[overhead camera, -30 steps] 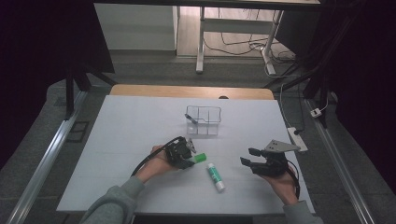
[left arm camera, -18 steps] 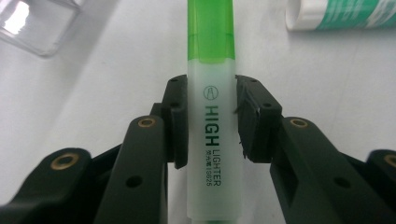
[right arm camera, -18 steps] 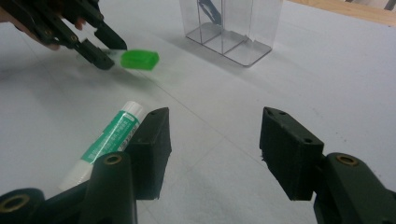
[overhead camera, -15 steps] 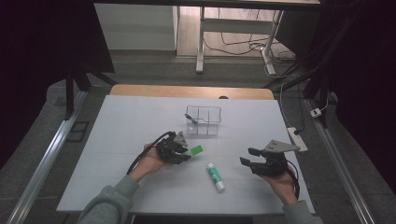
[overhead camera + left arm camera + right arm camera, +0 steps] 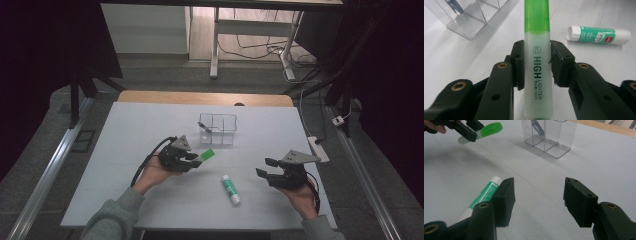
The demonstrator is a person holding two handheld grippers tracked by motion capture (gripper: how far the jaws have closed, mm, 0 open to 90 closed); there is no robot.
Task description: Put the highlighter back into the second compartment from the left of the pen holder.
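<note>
Green-capped highlighter with a translucent pale barrel [image 5: 537, 57]: clamped across its barrel in my left tongs [image 5: 196, 159], held off the white table [image 5: 125, 150], cap pointing toward the clear plastic compartment box [image 5: 218, 128]. White-and-green glue stick [image 5: 231, 190] lies flat on the table between my two hands. My right tongs [image 5: 537, 200] hover nearby, jaws wide apart, nothing between them.

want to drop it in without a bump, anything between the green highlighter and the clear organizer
Nothing visible. The left claw holds the green highlighter just short of the clear organizer, with bare table between them. The glue stick lies off to the side, nearer the person.
</note>
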